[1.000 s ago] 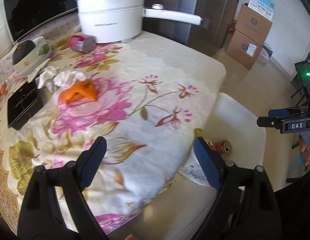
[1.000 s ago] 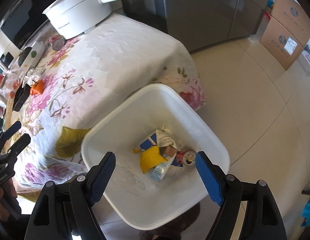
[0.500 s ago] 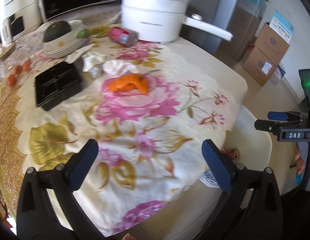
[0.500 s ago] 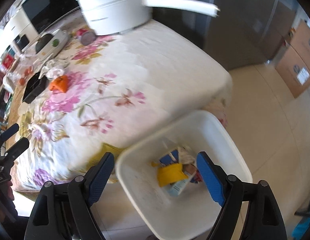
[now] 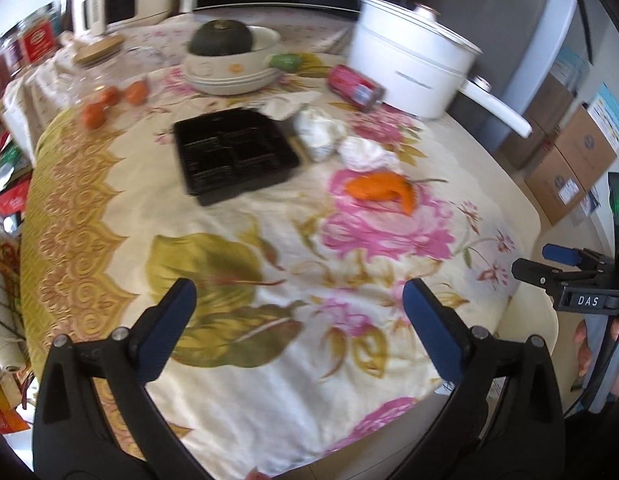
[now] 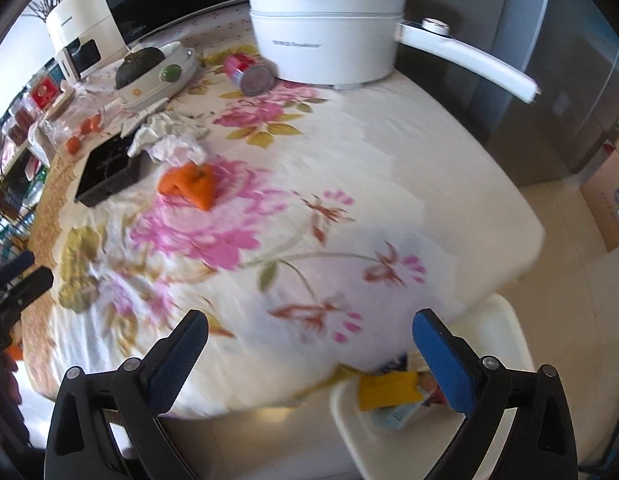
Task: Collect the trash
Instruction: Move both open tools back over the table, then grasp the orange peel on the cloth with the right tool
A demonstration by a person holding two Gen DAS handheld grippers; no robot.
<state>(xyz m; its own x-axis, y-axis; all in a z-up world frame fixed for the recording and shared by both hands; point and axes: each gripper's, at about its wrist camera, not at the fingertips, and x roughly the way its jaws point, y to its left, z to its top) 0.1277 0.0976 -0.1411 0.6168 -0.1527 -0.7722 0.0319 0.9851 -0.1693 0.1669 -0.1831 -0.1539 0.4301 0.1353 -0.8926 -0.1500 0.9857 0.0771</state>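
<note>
Hung over floral tablecloth [image 6: 389, 184], right gripper [image 6: 309, 336] jaws just widened, nothing btwn. Orange peel [image 6: 189, 186] beside black tray [image 6: 107, 174]; white bin [image 6: 505, 316] below w/ trash.

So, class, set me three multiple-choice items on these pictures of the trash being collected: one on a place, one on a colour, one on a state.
1. Where does the red can lie?
A. in the white bin
B. on the tablecloth beside the white pot
C. on the black tray

2. What colour is the peel on the pink flower print?
A. orange
B. green
C. blue

3. How does the right hand-held gripper stand?
A. shut on a tissue
B. shut on the can
C. open, with nothing between its pads

Answers: 1 B, the can lies on its side next to the white pot; 2 A, the peel is plainly orange; 3 C, its blue pads stand wide apart over the tablecloth.
</note>
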